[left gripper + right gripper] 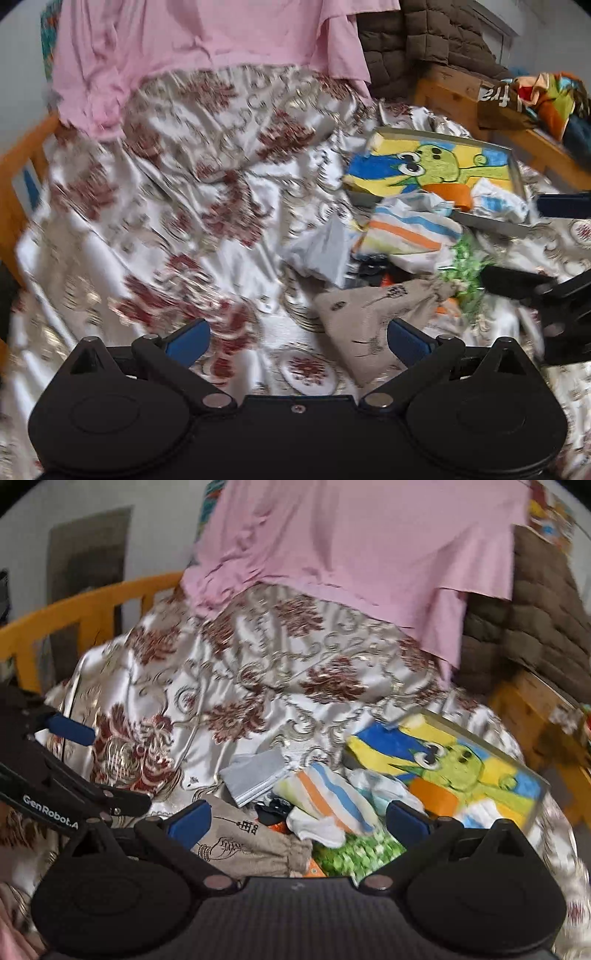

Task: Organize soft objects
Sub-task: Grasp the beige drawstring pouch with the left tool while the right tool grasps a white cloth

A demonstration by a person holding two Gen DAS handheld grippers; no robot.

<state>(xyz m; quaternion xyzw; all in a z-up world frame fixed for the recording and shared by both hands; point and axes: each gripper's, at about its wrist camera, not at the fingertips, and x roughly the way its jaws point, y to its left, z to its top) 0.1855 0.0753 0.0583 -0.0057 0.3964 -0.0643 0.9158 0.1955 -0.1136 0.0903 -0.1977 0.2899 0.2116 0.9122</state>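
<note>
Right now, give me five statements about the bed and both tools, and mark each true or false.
1. The left tool is open and holds nothing. True.
2. The right tool is clamped on the striped cloth. False: it is open and holds nothing.
3. A cartoon towel lies inside the tray. True.
4. The pink sheet lies folded in the tray. False: it hangs at the far end of the bed.
5. The beige printed bag lies on the patterned bedspread. True.
</note>
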